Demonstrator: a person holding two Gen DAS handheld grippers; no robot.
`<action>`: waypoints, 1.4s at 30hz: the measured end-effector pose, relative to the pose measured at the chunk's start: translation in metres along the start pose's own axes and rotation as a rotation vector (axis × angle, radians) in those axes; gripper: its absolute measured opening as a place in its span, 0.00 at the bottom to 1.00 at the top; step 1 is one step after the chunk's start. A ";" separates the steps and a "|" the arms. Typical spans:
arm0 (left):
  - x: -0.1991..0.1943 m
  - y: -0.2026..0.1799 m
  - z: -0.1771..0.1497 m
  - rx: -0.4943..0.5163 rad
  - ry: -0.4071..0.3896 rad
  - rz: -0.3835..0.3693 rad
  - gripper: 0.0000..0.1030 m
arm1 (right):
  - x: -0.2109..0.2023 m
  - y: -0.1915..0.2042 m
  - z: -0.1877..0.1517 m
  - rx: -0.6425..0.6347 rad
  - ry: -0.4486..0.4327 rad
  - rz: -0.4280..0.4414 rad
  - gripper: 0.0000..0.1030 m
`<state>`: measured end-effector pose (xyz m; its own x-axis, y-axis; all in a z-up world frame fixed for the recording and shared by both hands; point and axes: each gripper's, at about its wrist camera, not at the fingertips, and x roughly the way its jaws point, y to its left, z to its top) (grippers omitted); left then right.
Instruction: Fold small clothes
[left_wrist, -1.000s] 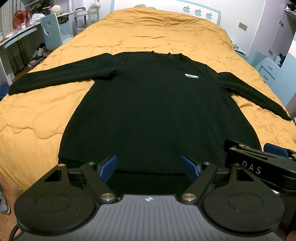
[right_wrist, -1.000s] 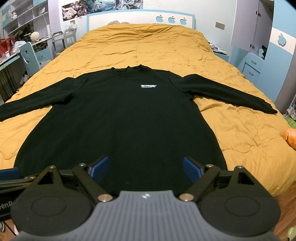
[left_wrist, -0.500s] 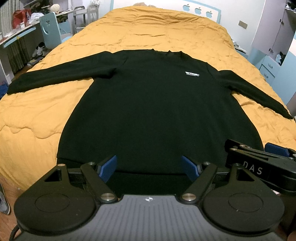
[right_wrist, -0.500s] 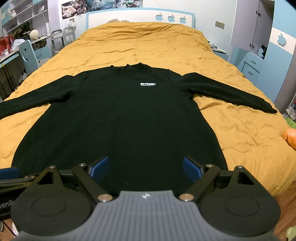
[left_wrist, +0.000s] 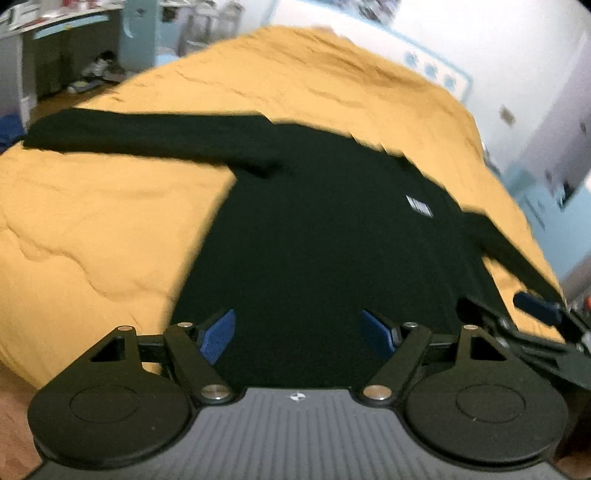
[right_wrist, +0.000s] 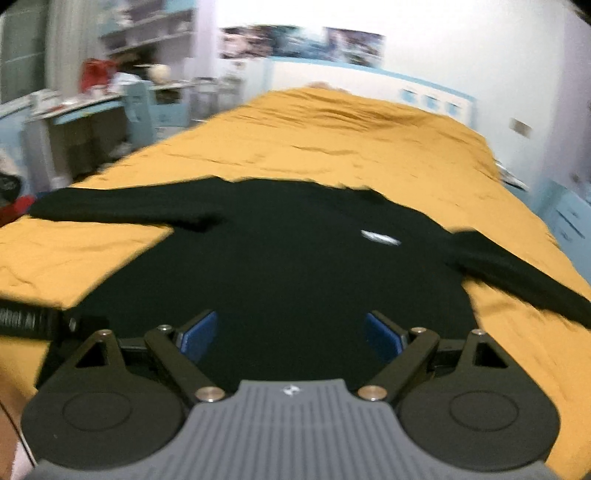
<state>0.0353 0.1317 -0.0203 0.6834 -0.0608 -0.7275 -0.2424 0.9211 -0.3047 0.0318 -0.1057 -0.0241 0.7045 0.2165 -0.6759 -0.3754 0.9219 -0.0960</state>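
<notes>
A wide bed covered by a rumpled mustard-yellow quilt (right_wrist: 351, 140) fills both blurred wrist views; a white headboard with pale blue trim (right_wrist: 373, 79) closes its far end. A white wall carrying a strip of posters (right_wrist: 299, 42) rises behind. At far left stand a cluttered light-blue desk (right_wrist: 85, 107) and shelving whose contents are too blurred to identify; pale blue drawers (right_wrist: 569, 218) sit at far right. A black long-sleeved sweatshirt with a small white chest logo (left_wrist: 314, 229) lies flat, front up, on the near half of the quilt, sleeves spread left and right. The left gripper (left_wrist: 297, 334) and right gripper (right_wrist: 291, 336) hover over its near hem, blue-padded jaws spread wide, holding nothing.
</notes>
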 end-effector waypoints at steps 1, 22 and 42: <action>0.000 0.014 0.008 -0.020 -0.028 0.006 0.88 | 0.006 0.006 0.005 -0.010 -0.014 0.027 0.81; 0.085 0.356 0.128 -0.794 -0.460 0.023 0.81 | 0.189 0.155 0.080 -0.119 -0.044 0.315 0.81; 0.124 0.406 0.137 -0.944 -0.574 -0.101 0.11 | 0.229 0.156 0.078 -0.005 0.131 0.318 0.81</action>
<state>0.1157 0.5503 -0.1496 0.8881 0.2929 -0.3543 -0.4277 0.2440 -0.8704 0.1816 0.1131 -0.1374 0.4687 0.4492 -0.7606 -0.5666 0.8135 0.1312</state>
